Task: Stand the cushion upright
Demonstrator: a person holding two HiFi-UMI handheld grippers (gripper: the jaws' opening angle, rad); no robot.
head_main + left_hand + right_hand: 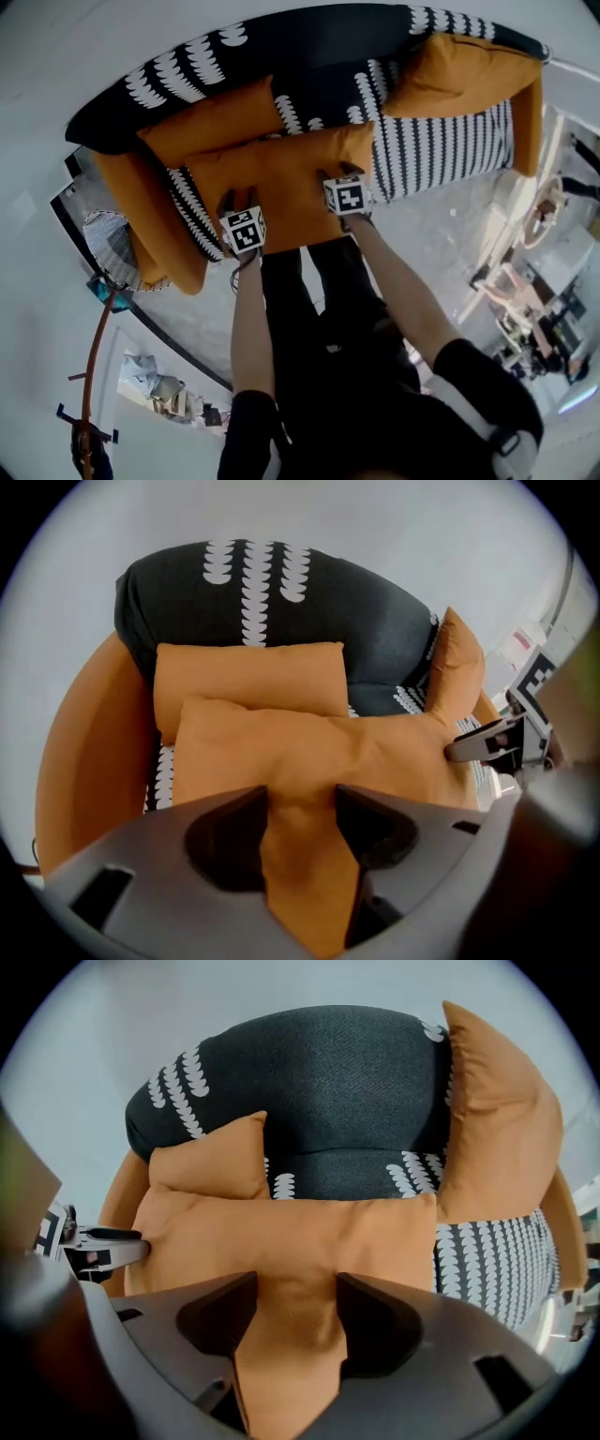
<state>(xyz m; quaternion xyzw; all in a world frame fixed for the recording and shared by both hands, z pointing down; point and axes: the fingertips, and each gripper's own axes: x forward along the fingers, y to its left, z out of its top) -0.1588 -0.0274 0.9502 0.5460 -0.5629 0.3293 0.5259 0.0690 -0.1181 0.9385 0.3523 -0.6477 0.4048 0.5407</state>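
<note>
The cushion (281,183) lies flat on the sofa (441,141) seat, near edge, not yet stood. The left gripper (302,803) and right gripper (295,1288) straddle its near edge with jaws wide and unclamped. Gripping and tilting it up remain.

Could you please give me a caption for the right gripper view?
Right tool, jaws apart, straddles the orange cushion lying on the sofa.
</note>
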